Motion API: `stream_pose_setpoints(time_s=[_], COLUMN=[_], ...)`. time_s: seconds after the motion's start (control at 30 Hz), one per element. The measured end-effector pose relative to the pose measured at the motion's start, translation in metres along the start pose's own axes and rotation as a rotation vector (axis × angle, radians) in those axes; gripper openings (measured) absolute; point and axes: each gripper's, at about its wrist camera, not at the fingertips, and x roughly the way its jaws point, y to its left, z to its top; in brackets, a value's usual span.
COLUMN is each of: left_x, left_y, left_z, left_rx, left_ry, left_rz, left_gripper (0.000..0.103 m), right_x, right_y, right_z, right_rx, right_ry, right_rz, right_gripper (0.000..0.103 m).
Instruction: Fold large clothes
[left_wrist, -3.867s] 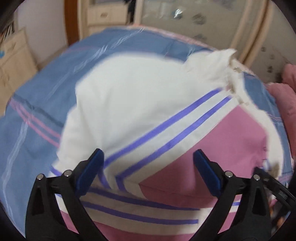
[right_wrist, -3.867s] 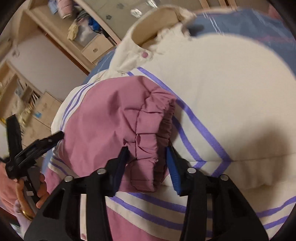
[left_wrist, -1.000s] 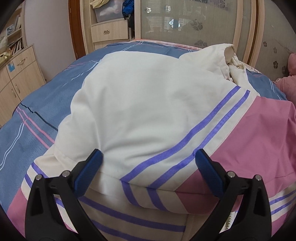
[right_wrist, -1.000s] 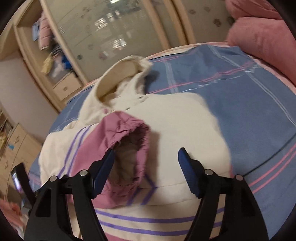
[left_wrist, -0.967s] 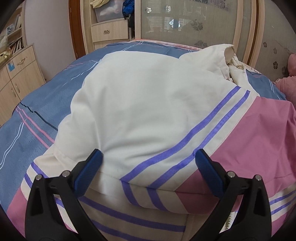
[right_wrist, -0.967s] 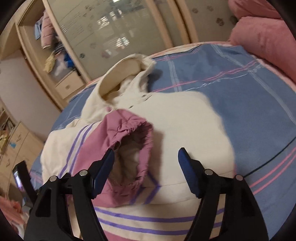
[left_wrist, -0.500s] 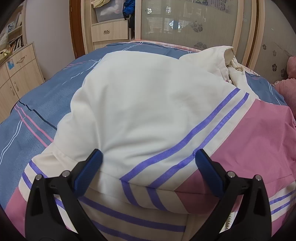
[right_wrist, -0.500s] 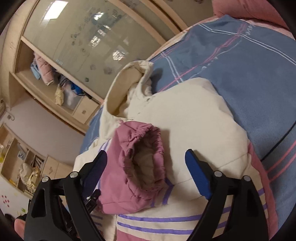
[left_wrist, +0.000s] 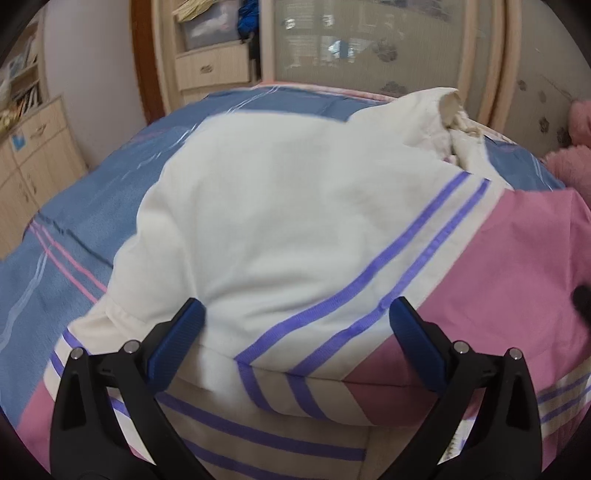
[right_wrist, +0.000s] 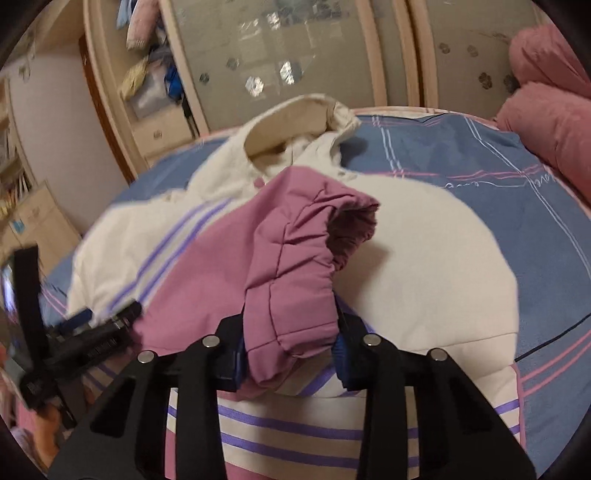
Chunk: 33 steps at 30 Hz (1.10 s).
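A padded jacket (left_wrist: 288, 206), cream with purple stripes and pink panels, lies on the bed with its hood (right_wrist: 291, 125) at the far end. My left gripper (left_wrist: 295, 332) is open and empty, hovering over the folded cream sleeve near the hem. My right gripper (right_wrist: 291, 350) is shut on the pink sleeve (right_wrist: 295, 258) a little behind its gathered cuff (right_wrist: 351, 229), and holds it over the jacket's front. The left gripper also shows at the left of the right wrist view (right_wrist: 85, 332).
The jacket lies on a blue bedspread (left_wrist: 74, 221) with pink and white lines. Pink pillows (right_wrist: 546, 122) lie at the far right. A wardrobe with frosted doors (left_wrist: 369, 48) and wooden drawers (left_wrist: 29, 147) stand beyond the bed.
My right gripper was open around the pink cuff; it has now closed on the sleeve and moved in lower. My left gripper stayed open and shifted only slightly.
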Motion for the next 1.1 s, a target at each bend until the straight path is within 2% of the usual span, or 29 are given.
stream_pose_setpoints(time_s=[0.07,0.13,0.2,0.3,0.37,0.43,0.5,0.57,0.63,0.73,0.77,0.87,0.97,1.03,1.1], left_x=[-0.011,-0.019,-0.016,0.002,0.0,-0.011,-0.019,-0.019,-0.013,0.01,0.017,0.019,0.02,0.019,0.007], left_y=[-0.008,-0.019,-0.032,-0.05,-0.049,-0.043,-0.034,-0.034,-0.039,-0.055,-0.062,-0.069,-0.066,-0.066,-0.061], left_z=[0.002,0.004,0.004,0.001,0.002,0.007,0.011,0.014,0.016,0.012,0.007,0.001,0.001,0.001,0.005], left_rx=[0.027,0.046,0.072,0.14,0.126,0.073,-0.003,-0.042,-0.048,0.021,0.062,0.097,0.091,0.088,0.062], left_ry=[-0.033,-0.049,-0.023,0.037,0.03,-0.006,-0.035,-0.031,-0.018,0.043,0.051,0.02,0.023,0.019,-0.016], left_rz=[-0.026,-0.072,-0.084,0.011,0.011,-0.021,-0.083,-0.123,-0.118,-0.026,0.013,0.058,0.047,0.041,0.014], left_gripper=[0.101,0.101,0.101,0.101,0.101,0.101,0.101,0.101,0.101,0.101,0.101,0.101,0.101,0.101,0.101], right_x=[-0.005,-0.008,0.0,0.025,0.027,0.015,-0.007,-0.021,-0.019,0.01,0.023,0.039,0.039,0.028,0.01], right_y=[-0.013,-0.024,-0.035,-0.041,-0.037,-0.039,-0.041,-0.039,-0.042,-0.058,-0.063,-0.059,-0.057,-0.055,-0.053], right_z=[0.007,0.01,0.01,0.0,0.001,0.006,0.011,0.014,0.015,0.008,0.002,-0.008,-0.007,-0.001,0.007], right_rx=[0.046,0.085,0.11,0.118,0.09,0.111,0.126,0.097,0.078,0.116,0.124,0.082,0.068,0.098,0.124], right_ry=[-0.003,-0.005,0.027,0.141,0.158,0.118,-0.004,-0.092,-0.093,0.043,0.094,0.14,0.15,0.119,0.04], right_rz=[0.005,-0.041,-0.106,-0.129,-0.164,-0.209,-0.254,-0.31,-0.344,-0.291,-0.291,-0.332,-0.351,-0.352,-0.343], right_gripper=[0.037,0.037,0.037,0.04,0.048,0.077,0.095,0.095,0.094,0.085,0.085,0.085,0.086,0.085,0.085])
